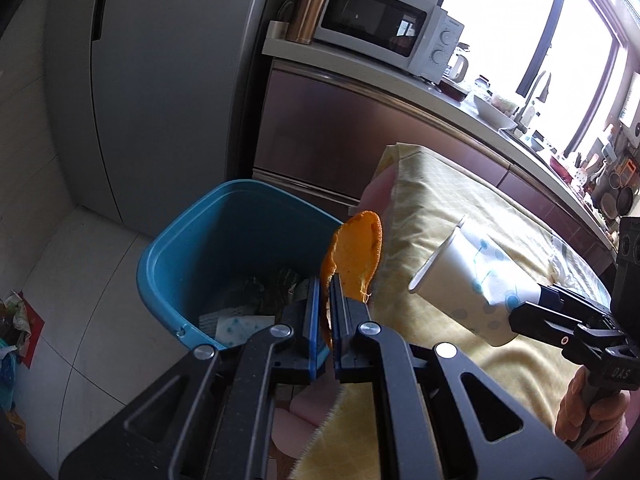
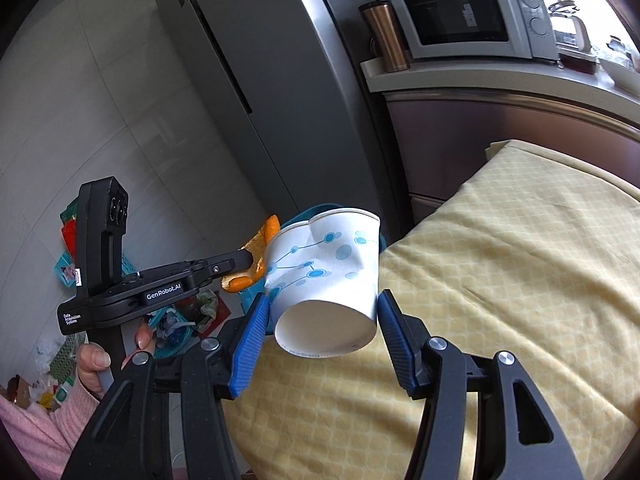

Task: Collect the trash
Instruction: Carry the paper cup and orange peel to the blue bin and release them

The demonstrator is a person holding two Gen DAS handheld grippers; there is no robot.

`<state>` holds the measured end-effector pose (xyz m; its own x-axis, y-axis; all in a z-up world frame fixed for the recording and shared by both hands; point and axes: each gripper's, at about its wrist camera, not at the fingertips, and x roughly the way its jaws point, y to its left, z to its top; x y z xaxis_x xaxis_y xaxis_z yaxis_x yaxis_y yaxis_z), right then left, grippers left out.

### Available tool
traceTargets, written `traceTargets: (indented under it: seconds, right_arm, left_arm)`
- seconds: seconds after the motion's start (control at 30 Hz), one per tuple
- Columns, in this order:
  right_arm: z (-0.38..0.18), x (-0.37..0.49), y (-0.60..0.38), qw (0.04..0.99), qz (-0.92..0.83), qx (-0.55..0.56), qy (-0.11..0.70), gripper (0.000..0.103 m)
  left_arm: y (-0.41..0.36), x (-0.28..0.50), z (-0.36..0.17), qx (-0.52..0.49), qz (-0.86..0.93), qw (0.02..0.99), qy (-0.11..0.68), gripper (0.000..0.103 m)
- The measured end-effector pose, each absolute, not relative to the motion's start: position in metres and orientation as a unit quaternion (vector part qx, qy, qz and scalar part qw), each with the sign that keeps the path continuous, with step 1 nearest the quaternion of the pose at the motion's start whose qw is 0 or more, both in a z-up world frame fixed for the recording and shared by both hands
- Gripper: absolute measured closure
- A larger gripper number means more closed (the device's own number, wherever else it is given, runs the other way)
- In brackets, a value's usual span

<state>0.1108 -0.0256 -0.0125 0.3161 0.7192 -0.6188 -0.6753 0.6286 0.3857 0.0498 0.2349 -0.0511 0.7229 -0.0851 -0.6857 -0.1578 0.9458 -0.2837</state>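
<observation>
Beside the yellow-clothed table (image 2: 500,240), left claw (image 1: 326,292) pinches orange peel (image 1: 356,252), right claw (image 2: 320,320) clamps paper cup (image 2: 324,268).

Kitchen with pale glossy floor tiles (image 1: 92,280) and light tiled wall (image 2: 80,100). Tall grey metal fridge (image 1: 160,80) stands beside a long counter with brushed steel cabinet fronts (image 1: 340,120). White microwave oven (image 1: 384,28) on the pale countertop (image 1: 460,108), copper-coloured travel mug (image 1: 312,4) just beside it. Big dark-framed window (image 1: 520,20) blown out with daylight. Table under a yellow checked tablecloth (image 2: 520,240) in the foreground.
</observation>
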Motion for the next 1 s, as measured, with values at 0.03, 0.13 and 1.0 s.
traceTargets:
  seconds: [0.03, 0.13, 1.0]
  right_arm:
    - [-0.013, 0.112, -0.021, 0.808, 0.433, 0.024, 0.398, 0.049]
    - [-0.016, 0.116, -0.006, 0.803, 0.439, 0.011, 0.404, 0.049]
    - [-0.035, 0.122, 0.074, 0.776, 0.448, -0.040, 0.443, 0.048]
  left_arm:
    - [0.237, 0.050, -0.053, -0.165, 0.023, 0.913, 0.373, 0.098]
    - [0.243, 0.051, -0.057, -0.167, 0.033, 0.911, 0.375, 0.098]
    - [0.276, 0.080, -0.106, -0.194, 0.067, 0.885, 0.417, 0.091]
